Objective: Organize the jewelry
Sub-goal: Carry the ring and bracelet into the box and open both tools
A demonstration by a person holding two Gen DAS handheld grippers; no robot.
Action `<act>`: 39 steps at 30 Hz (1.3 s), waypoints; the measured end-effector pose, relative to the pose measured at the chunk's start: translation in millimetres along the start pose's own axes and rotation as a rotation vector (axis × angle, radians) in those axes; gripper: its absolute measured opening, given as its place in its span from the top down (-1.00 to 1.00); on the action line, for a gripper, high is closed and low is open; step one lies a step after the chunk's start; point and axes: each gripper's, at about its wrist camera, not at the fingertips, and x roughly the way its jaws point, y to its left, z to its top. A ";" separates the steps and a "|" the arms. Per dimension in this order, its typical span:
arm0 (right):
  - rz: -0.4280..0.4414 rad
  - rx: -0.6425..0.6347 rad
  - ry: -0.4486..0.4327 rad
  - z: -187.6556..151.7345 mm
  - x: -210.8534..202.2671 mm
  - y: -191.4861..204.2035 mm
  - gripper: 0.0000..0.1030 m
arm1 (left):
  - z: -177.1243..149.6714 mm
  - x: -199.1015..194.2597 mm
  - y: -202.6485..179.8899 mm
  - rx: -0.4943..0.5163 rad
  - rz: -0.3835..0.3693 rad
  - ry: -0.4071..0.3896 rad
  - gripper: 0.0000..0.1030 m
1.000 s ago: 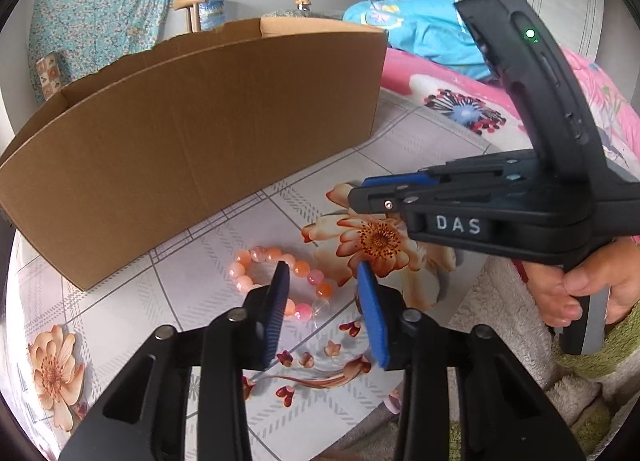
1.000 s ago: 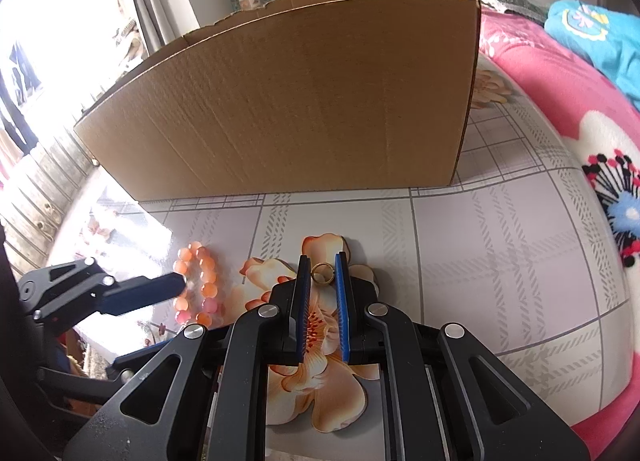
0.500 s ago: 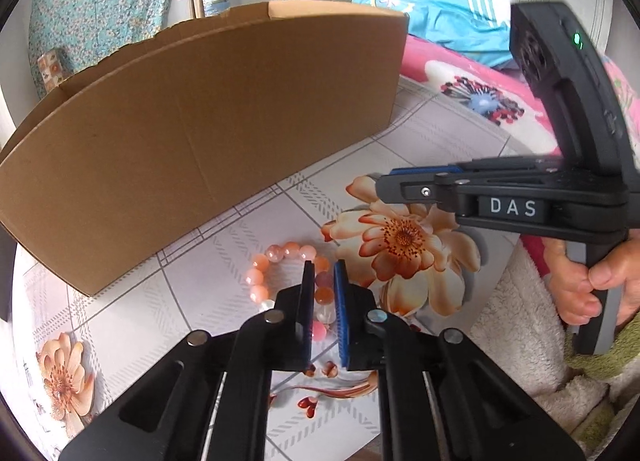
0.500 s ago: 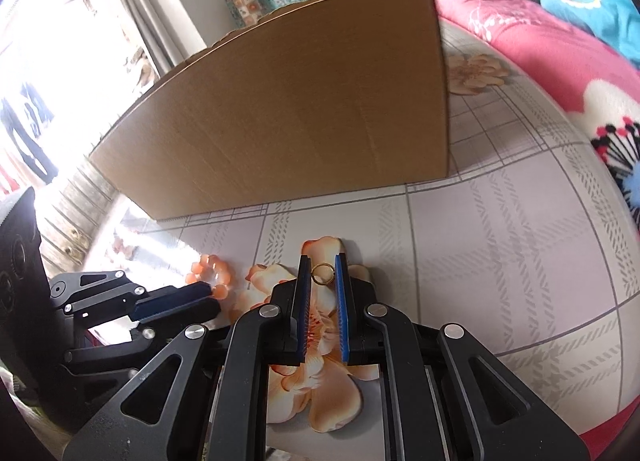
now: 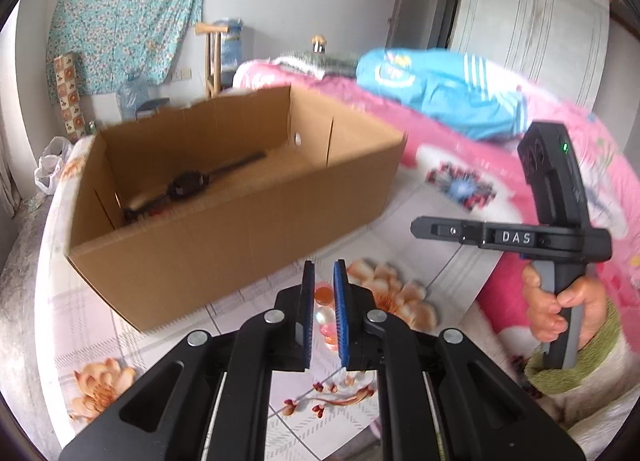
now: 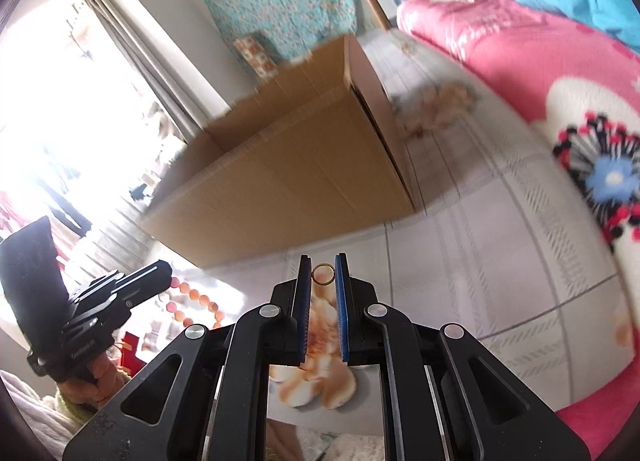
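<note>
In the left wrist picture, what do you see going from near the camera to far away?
Beaded bracelet between the blue fingers → cardboard box → wooden crutch → flowery blue cloth on the wall.

Orange and pink beaded bracelet (image 5: 325, 311), gold ring (image 6: 322, 274), plain brown cardboard box (image 5: 240, 229), peach-flowered white tablecloth (image 5: 96, 325).

Two tongs (image 5: 324, 273), one bead bracelet (image 6: 196, 303), one gold ring (image 6: 322, 274), one cardboard box (image 5: 240, 221).
</note>
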 end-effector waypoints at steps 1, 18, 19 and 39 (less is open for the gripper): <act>0.008 -0.007 -0.009 4.2 -3.3 2.9 0.81 | 4.7 -6.9 1.5 -0.005 -0.011 -0.016 0.83; 0.007 -0.232 0.055 144.5 48.8 71.0 0.81 | 139.8 20.6 76.8 -0.148 -0.105 0.078 0.83; 0.002 -0.240 0.068 147.2 53.6 70.5 0.81 | 145.8 35.5 83.3 -0.170 -0.117 0.111 0.83; -0.035 -0.265 0.188 162.3 97.2 32.5 0.80 | 174.1 238.8 119.7 -0.338 -0.133 0.577 0.81</act>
